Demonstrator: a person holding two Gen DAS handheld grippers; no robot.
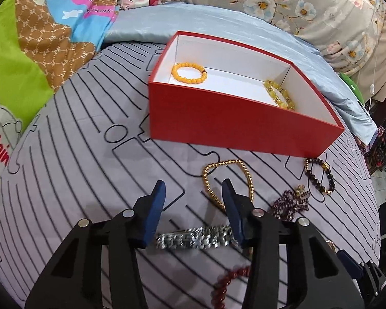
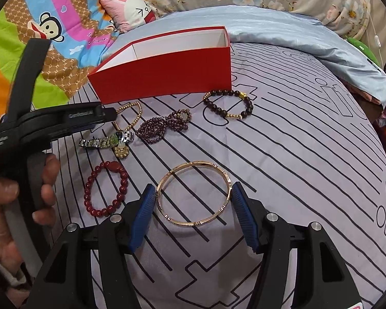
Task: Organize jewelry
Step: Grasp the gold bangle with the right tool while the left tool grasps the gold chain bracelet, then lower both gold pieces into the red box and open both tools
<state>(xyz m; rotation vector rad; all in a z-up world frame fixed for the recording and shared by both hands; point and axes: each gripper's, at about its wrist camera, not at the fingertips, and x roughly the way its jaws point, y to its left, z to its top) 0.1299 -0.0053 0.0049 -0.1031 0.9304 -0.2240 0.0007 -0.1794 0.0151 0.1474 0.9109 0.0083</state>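
Right claw [image 2: 193, 193] stands wide open low over the bed, its blue pads on either side of a rose-gold bangle [image 2: 194, 193] that lies flat on the grey line-patterned bedsheet [image 2: 296, 167]; the pads are just beside the bangle's rim, and whether they touch it cannot be told. Left of the bangle lies a red bead bracelet [image 2: 106, 189]. Farther on are a silver watch [image 2: 105, 141] with a small gold flower charm [image 2: 121, 152] against it, a heap of small dark purple beads [image 2: 162, 126], and a dark bead bracelet with gold beads [image 2: 229, 104].

Left claw [image 1: 194, 188] is also open and holds nothing. The silver watch band [image 1: 193, 239] lies across the gap near the base of its fingers, and a gold chain [image 1: 227, 182] curves around the tip of the finger on the right of that view. Beyond them, resting on the sheet, is a red box [image 1: 231, 123] with a white inside. It holds an orange bead bracelet [image 1: 189, 73] in its far left part and a yellow bead bracelet [image 1: 279, 94] by its right wall.
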